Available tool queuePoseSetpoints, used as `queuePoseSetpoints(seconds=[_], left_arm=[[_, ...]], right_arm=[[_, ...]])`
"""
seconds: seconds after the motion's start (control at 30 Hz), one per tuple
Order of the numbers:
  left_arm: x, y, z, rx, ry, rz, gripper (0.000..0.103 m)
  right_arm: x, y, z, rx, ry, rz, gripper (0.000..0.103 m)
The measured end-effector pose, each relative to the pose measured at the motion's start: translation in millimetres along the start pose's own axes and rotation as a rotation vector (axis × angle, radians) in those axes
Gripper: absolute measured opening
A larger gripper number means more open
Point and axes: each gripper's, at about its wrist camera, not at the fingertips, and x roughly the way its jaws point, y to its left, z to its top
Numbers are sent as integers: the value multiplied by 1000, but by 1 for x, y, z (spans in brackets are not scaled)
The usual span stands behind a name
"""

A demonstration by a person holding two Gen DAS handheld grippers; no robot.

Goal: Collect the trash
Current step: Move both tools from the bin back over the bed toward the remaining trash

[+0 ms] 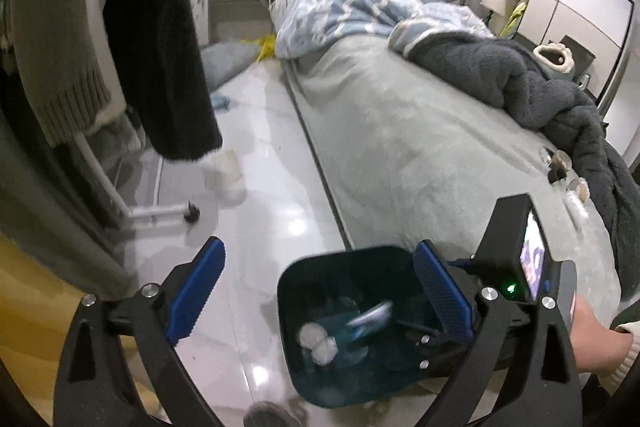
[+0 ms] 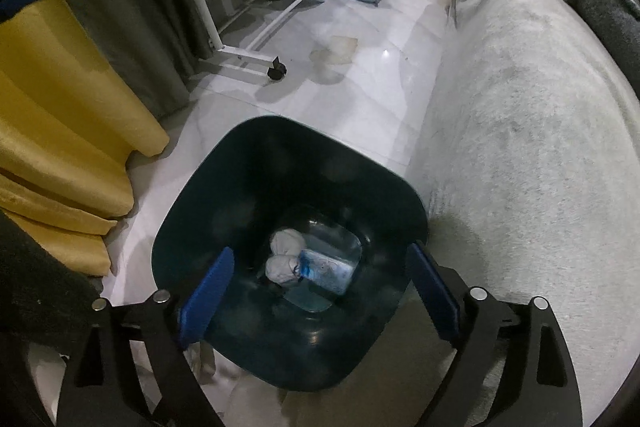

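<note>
Bin (image 2: pixel 240 163) on glossy floor (image 2: pixel 360 75) beside bed (image 2: pixel 520 147)

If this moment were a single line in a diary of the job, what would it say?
stage: dropping trash | right gripper: open above bin | left gripper: open, empty | in bin: bottle, two paper wads

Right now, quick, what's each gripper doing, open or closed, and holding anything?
Left gripper: open, holding nothing, beside the bin.
Right gripper: open, holding nothing, above the bin.
</note>
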Motion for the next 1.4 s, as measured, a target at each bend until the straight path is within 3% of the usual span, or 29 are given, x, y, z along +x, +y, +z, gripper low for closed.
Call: queuePoseSetpoints(seconds=[0.3, 0.73, 0.93, 1.4], left_arm=[[-22, -15, 18, -11, -116, -38, 99], [-36, -60, 40, 29, -205, -24, 99], [-29, -93, 44, 59, -204, -79, 99], [-10, -147, 44, 107, -177, -122, 99]], right_arm=[[-35, -11, 7, 26, -94, -32, 99], [-89, -38, -6, 73, -230, -74, 100], [-116, -60, -17, 114, -283, -108, 100], [-148, -134, -59, 222, -320, -180, 100]])
